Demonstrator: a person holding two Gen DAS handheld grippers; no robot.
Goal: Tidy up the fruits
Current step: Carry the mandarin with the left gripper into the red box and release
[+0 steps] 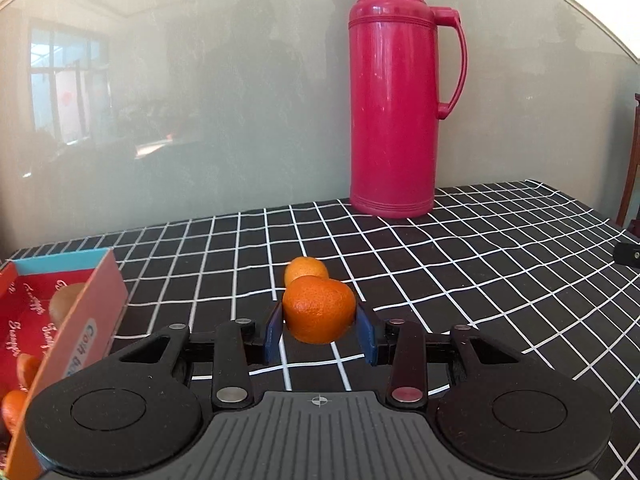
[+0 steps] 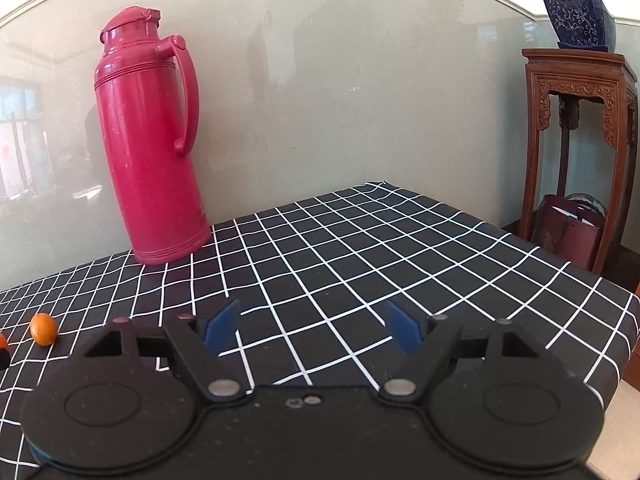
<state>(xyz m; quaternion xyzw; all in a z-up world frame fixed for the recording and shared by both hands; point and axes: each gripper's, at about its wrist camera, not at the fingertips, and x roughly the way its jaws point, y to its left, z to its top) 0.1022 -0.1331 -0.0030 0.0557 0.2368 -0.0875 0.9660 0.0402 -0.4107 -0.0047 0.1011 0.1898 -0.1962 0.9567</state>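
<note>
Left gripper: its blue pads press on both sides of a mandarin, gripping it at the centre of the left wrist view, seemingly lifted above the cloth.
Second mandarin: just behind the held one, resting on the checked tablecloth.
Box: red cardboard, lower left of the frame, with a brown fruit and orange pieces inside.
Thermos: pink, upright at the back near the wall.
Right gripper: jaws spread wide with nothing between them, over bare cloth.
Small orange fruit: far left of the right wrist view, on the cloth.
</note>
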